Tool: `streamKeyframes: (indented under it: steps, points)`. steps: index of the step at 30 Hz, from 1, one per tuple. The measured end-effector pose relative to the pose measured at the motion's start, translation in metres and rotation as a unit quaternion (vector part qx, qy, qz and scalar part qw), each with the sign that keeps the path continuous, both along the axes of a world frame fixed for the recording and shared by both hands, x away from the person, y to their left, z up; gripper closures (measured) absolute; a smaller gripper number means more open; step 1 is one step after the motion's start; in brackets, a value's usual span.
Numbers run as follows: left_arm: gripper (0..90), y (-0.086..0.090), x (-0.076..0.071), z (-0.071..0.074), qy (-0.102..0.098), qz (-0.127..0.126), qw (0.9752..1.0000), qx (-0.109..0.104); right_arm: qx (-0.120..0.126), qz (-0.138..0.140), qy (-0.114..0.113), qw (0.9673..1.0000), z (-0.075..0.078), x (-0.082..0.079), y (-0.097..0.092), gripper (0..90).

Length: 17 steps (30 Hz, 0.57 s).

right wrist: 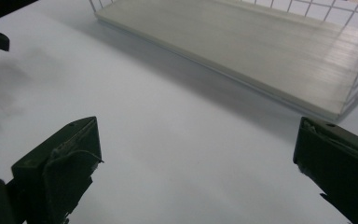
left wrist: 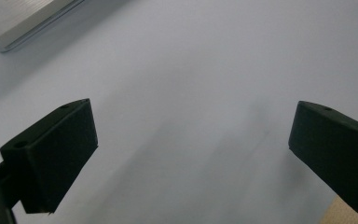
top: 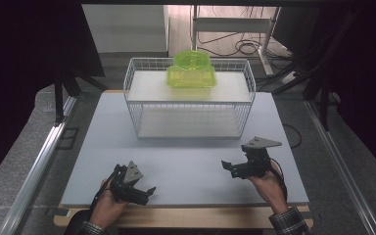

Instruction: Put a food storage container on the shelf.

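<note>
Low over the table (top: pixel 186 161), both grippers gape: left gripper (top: pixel 144 192), right gripper (top: pixel 227 167).

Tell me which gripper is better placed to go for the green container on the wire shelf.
Right, marginally. The right gripper sits farther forward, open, nearer the wire shelf holding the green container. The left gripper sits back at the table's near edge.

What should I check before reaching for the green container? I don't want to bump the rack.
1. Left gripper open, nothing held: ok.
2. Right gripper open, nothing held: ok.
3. Container sits upside down on the rack's top shelf: ok.
4. Table bare between the grippers and the rack: ok.
5. Wire rim stands around the top shelf, so come in from above: not ok for a level reach.
6. Container's weight or contents: cannot tell.
</note>
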<state>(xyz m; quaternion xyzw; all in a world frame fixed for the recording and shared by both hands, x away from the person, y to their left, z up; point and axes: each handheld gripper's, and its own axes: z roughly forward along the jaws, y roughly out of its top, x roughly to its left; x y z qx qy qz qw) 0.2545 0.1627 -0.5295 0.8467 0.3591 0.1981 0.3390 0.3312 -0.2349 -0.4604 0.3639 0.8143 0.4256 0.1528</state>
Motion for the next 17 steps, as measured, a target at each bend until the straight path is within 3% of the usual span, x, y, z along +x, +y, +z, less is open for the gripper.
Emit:
streamKeyframes:
  steps: [5, 9, 13, 17]
  points:
    - [0.9, 0.0, 0.0, 0.0, -0.003, -0.002, 1.0, 0.005, -0.004, -0.009, 0.006, 0.9999, -0.014, -0.007, -0.005, 0.9]
    - [0.8, 0.0, 0.0, -0.001, -0.006, -0.004, 0.9999, 0.013, -0.013, -0.006, 0.027, 0.9995, -0.028, -0.011, -0.007, 0.9]
    - [0.8, -0.001, 0.0, -0.001, -0.004, -0.006, 0.9998, 0.017, -0.038, -0.003, 0.044, 0.9983, -0.041, -0.013, -0.006, 0.9]
    - [0.6, -0.001, 0.0, -0.002, -0.005, -0.007, 0.9998, 0.017, -0.066, -0.005, 0.039, 0.9971, -0.045, -0.012, -0.003, 0.7]
